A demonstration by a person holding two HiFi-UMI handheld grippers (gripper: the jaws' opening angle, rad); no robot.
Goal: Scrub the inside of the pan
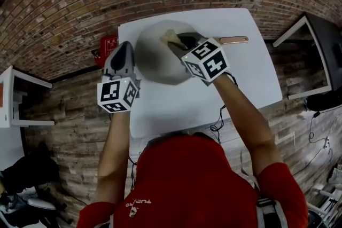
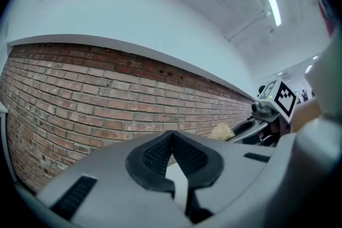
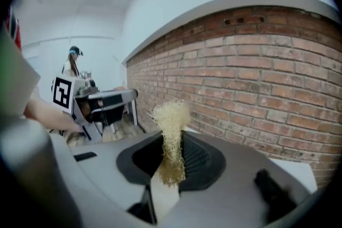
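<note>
Right claw (image 3: 172, 142) is clenched on a straw-coloured scrubber (image 3: 170, 117), whose tuft sticks up past the tips. It hangs over the pan (image 1: 155, 59) on the white worktop (image 1: 251, 77). Left claw (image 2: 172, 139) is closed and empty, just beside the pan's left rim.

The head view looks down from above the table (image 1: 251, 77). Each gripper view sits close behind its jaws, facing the same brick wall (image 2: 107, 99). The left one also shows the right gripper (image 2: 238, 130).
</note>
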